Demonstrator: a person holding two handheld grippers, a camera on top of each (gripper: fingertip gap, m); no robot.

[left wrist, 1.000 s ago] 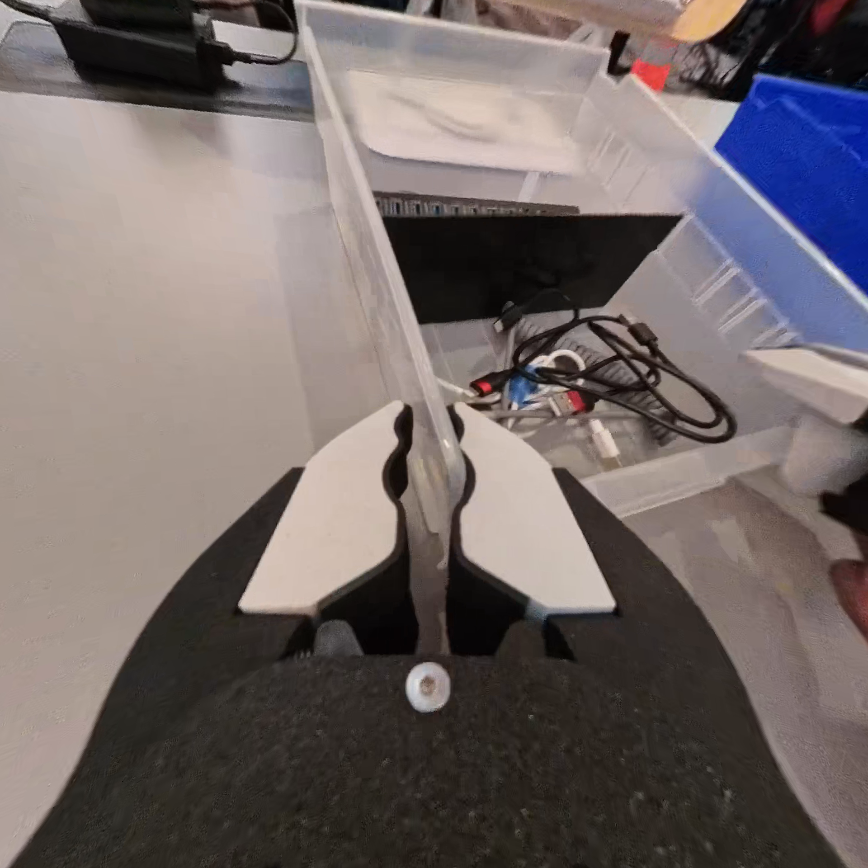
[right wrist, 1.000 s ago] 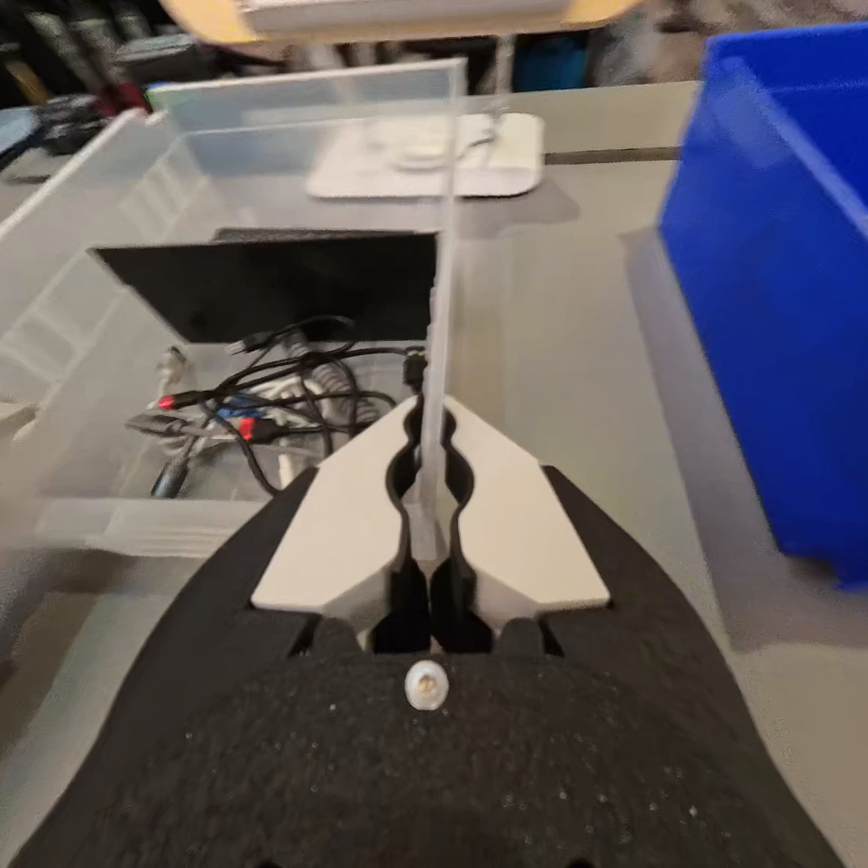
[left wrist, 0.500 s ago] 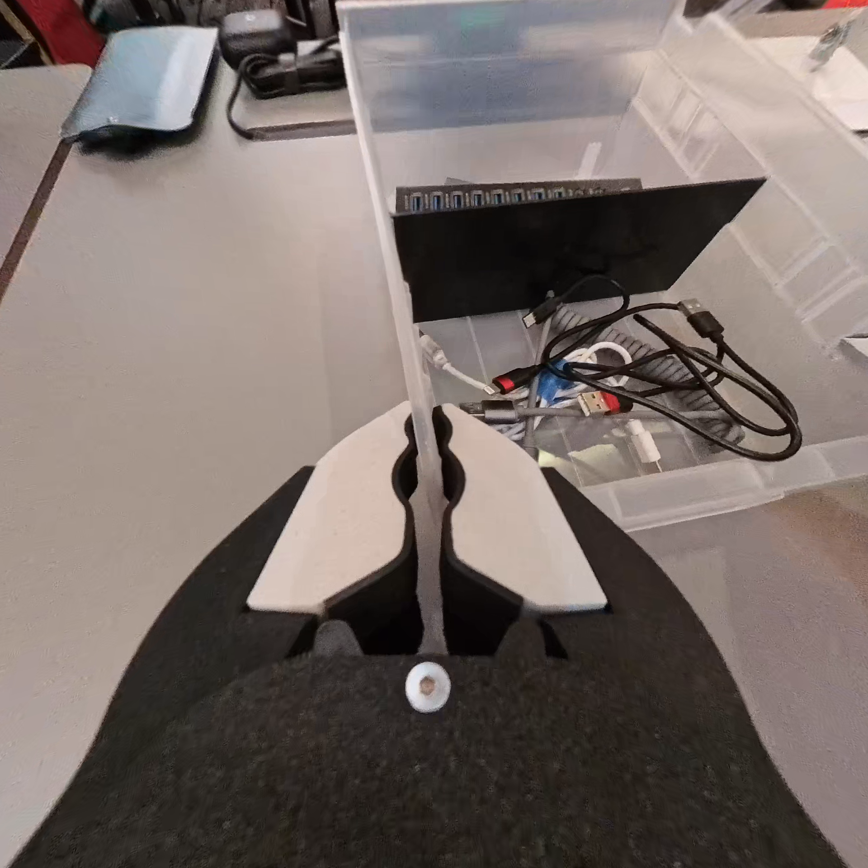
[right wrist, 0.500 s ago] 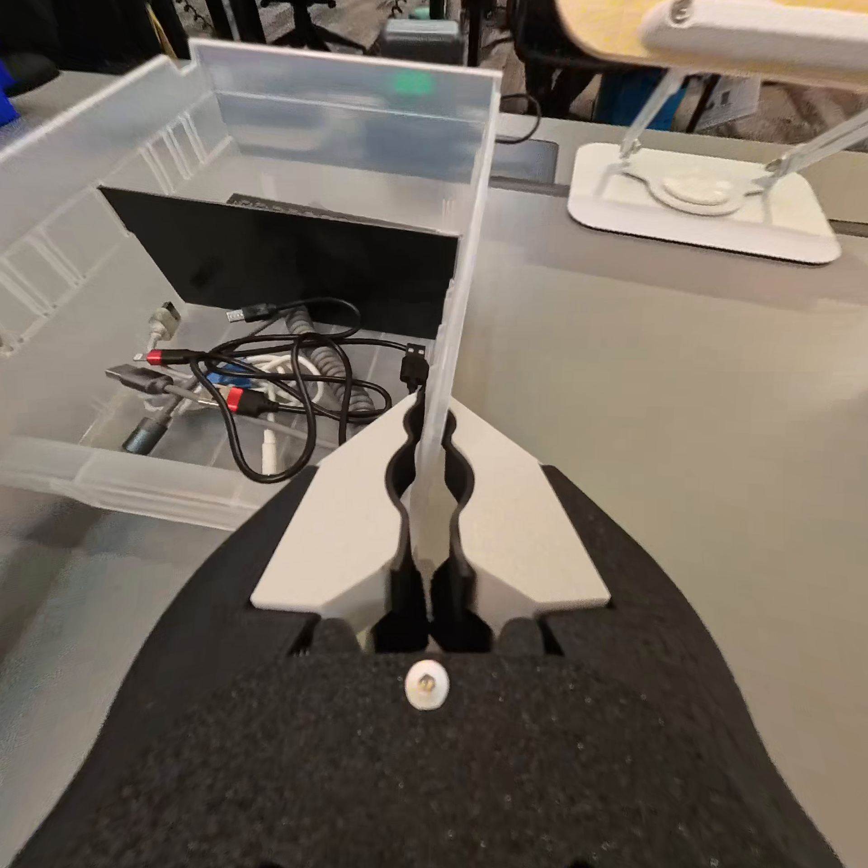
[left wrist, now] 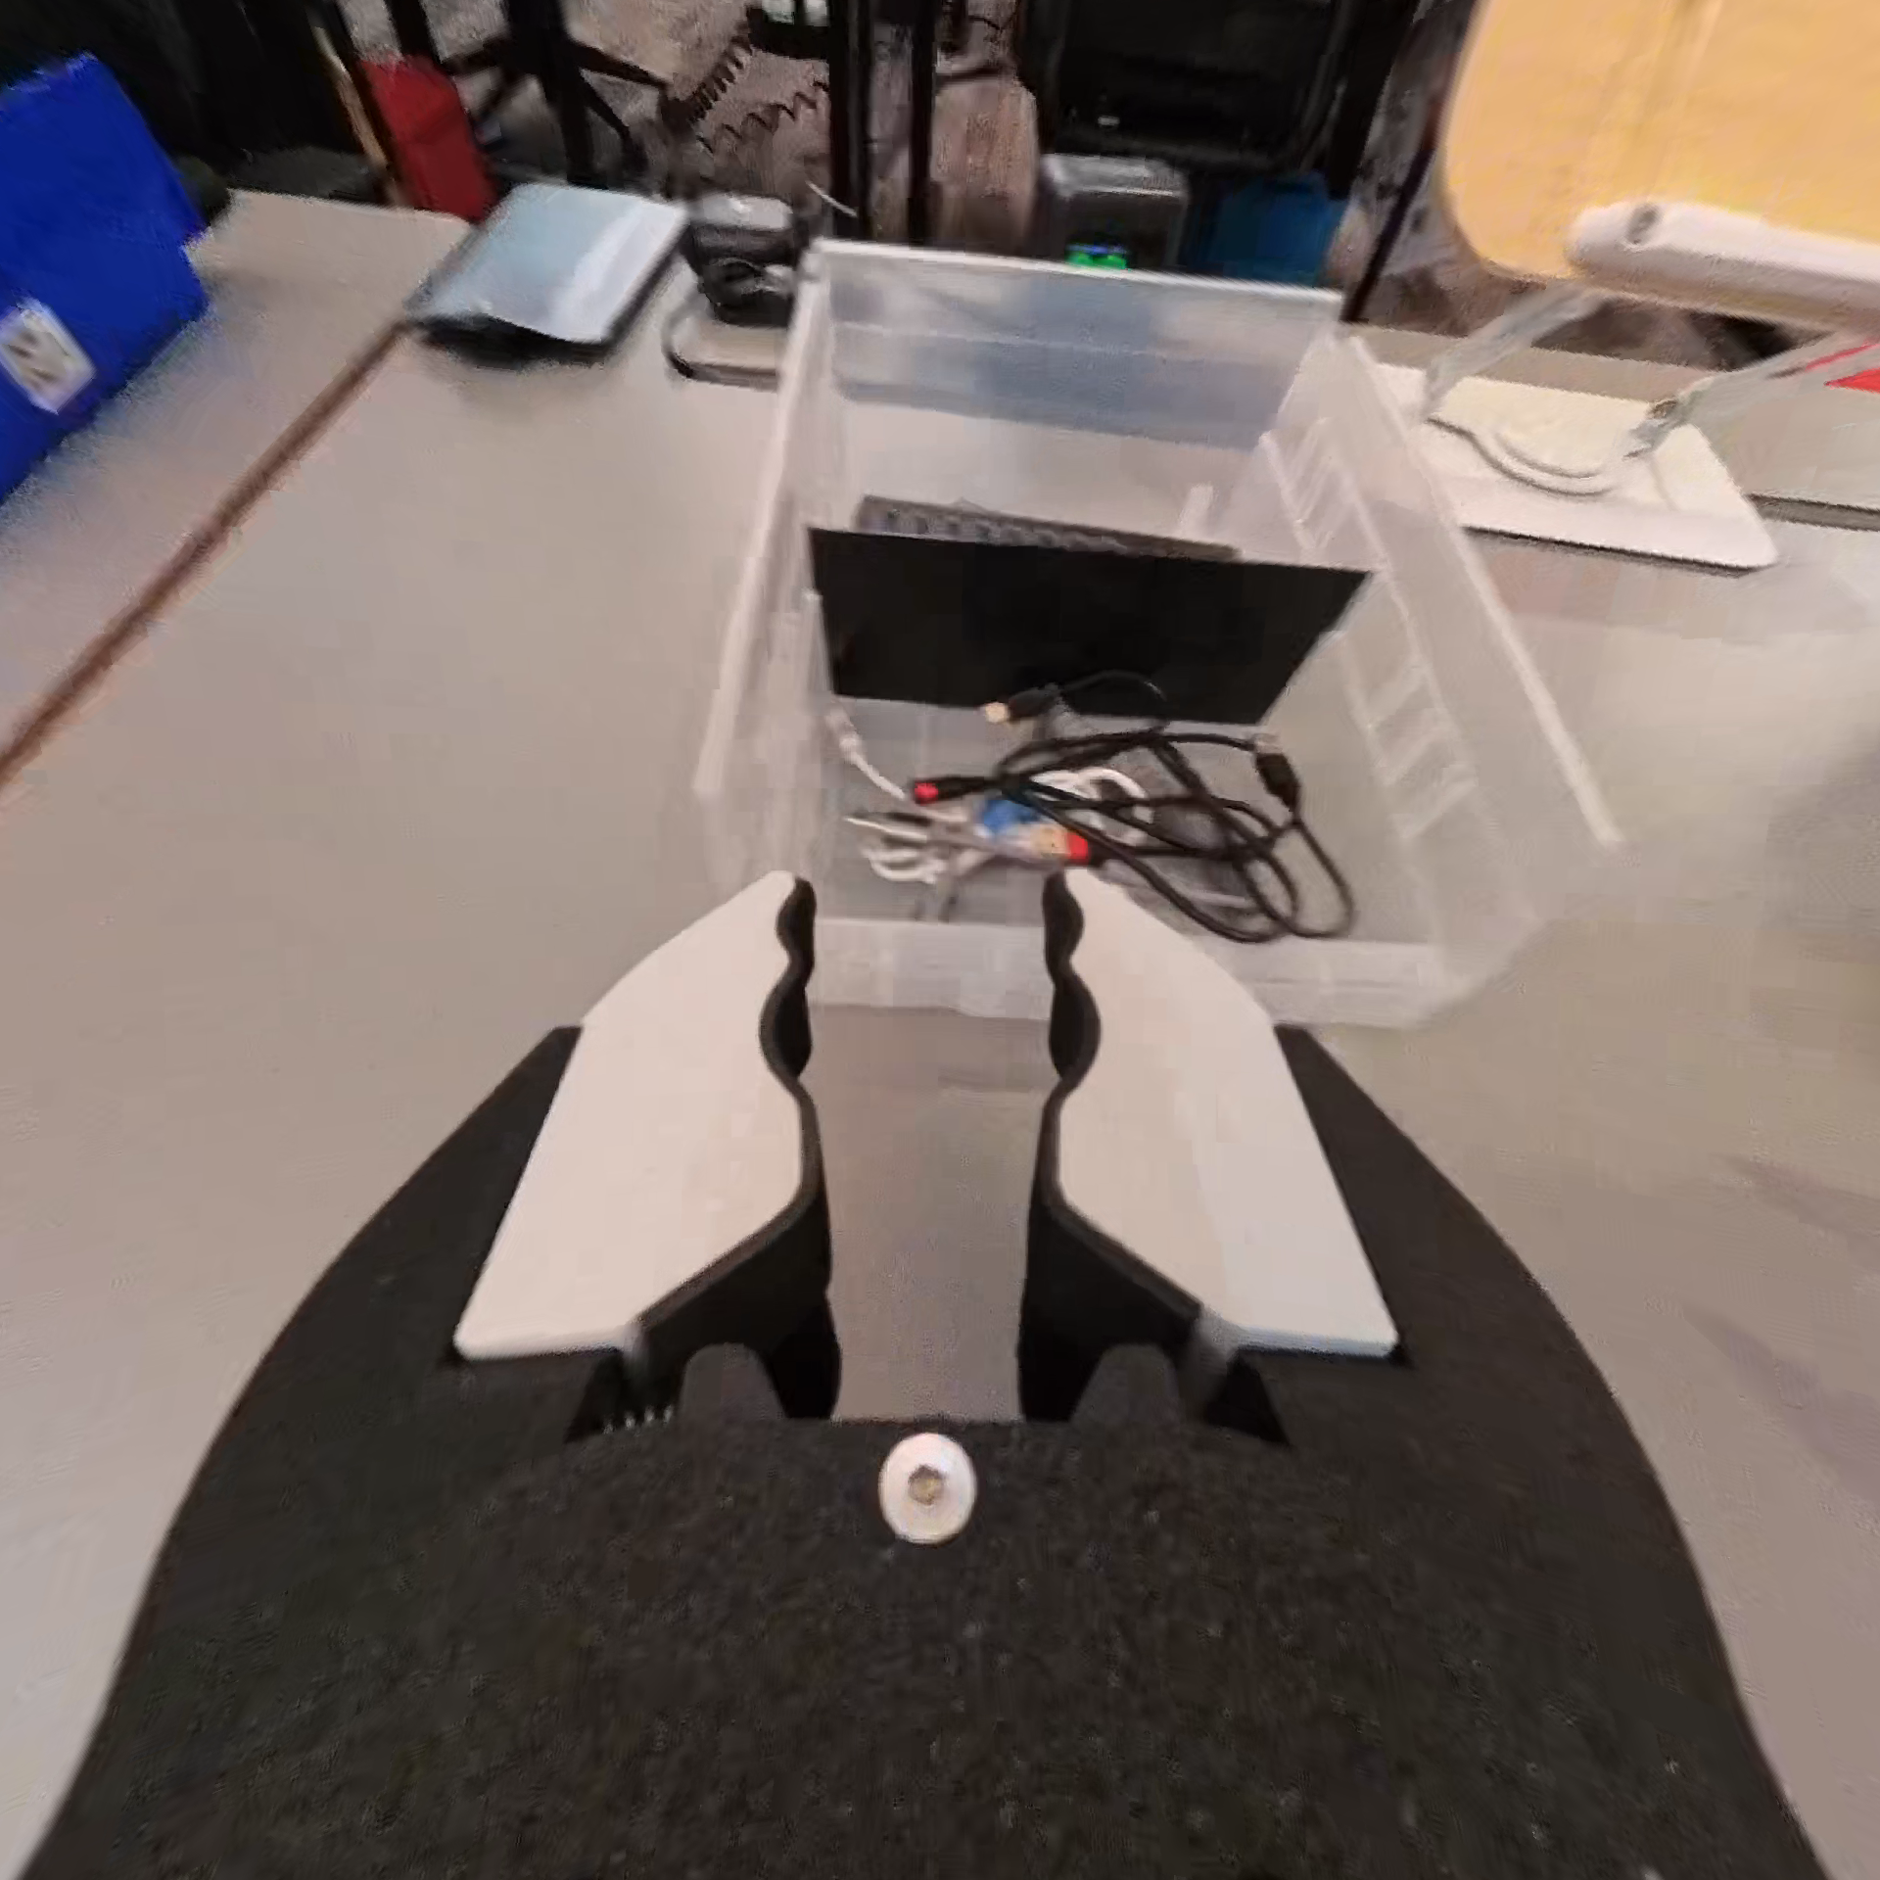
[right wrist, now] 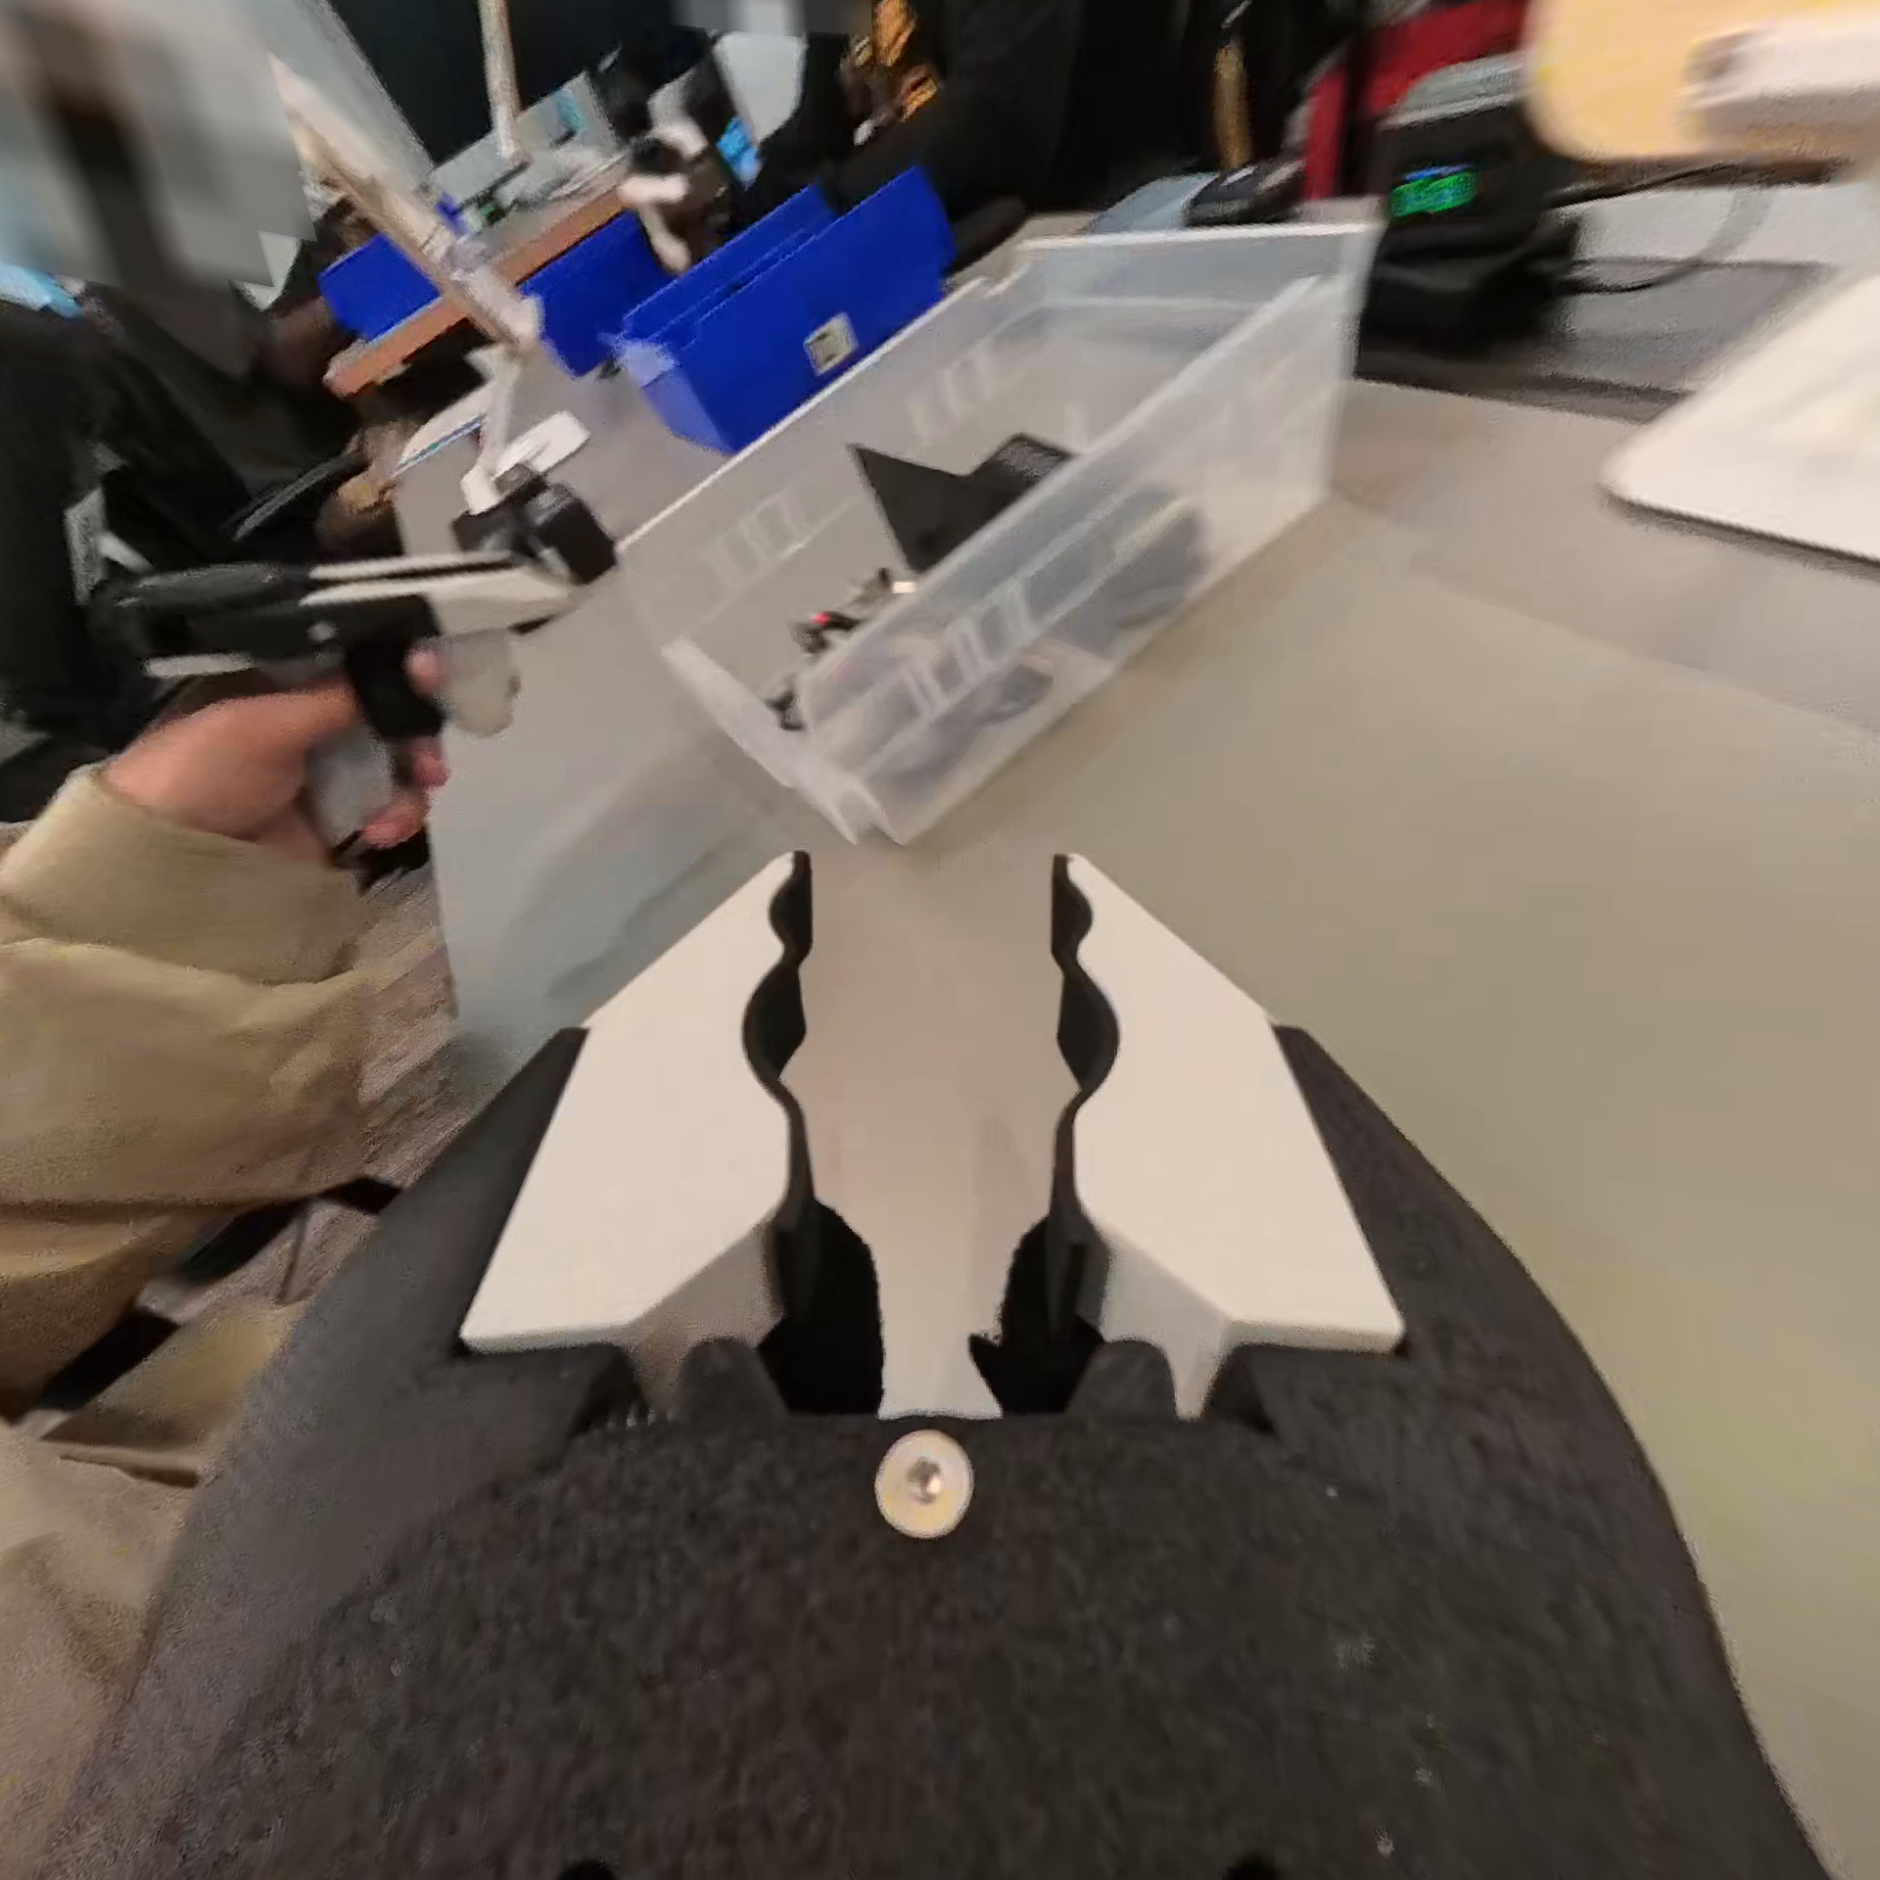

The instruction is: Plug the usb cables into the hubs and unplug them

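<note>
Cables lie tangled in the clear bin's near end, with the black hub upright behind them. Left hand-held gripper faces the bin's near wall, closer than the right hand-held gripper; both gape empty.
</note>
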